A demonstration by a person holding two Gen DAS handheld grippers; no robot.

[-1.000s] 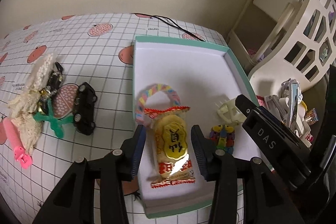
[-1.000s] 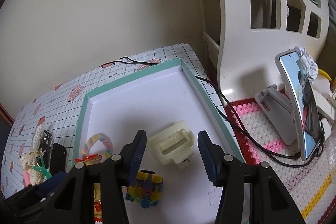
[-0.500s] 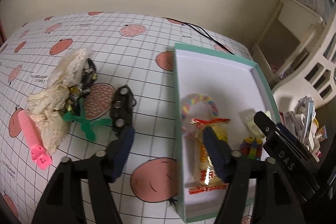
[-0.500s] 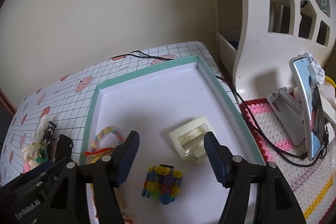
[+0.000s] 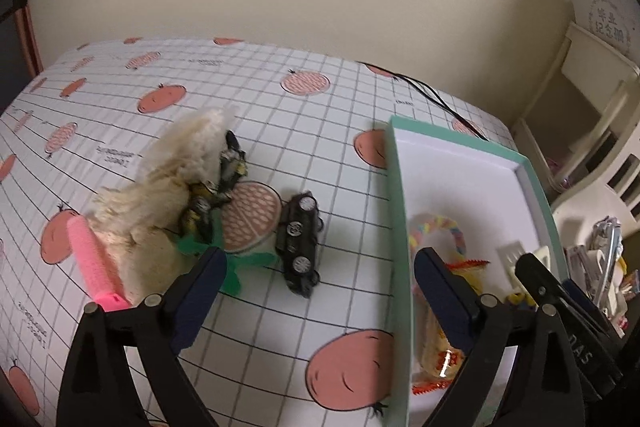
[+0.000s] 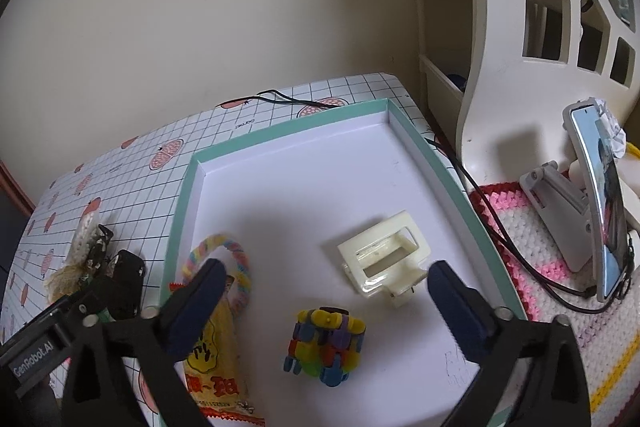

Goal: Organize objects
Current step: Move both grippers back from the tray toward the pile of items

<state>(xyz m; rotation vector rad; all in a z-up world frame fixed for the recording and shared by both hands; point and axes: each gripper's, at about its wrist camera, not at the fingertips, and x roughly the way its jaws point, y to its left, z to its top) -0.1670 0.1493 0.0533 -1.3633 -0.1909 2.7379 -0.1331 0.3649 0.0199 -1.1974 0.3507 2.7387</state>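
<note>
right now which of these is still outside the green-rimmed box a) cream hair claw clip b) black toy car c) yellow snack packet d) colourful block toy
b: the black toy car lies on the grid-patterned tablecloth left of the green-rimmed box, while the cream hair claw clip, colourful block toy and yellow snack packet all sit inside it.

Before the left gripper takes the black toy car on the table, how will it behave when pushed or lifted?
The black toy car looks rigid and small, so probably light. It seems to lie tilted with wheels showing, so a nudge may tip it onto them and let it roll. The left gripper is open above it.
</note>
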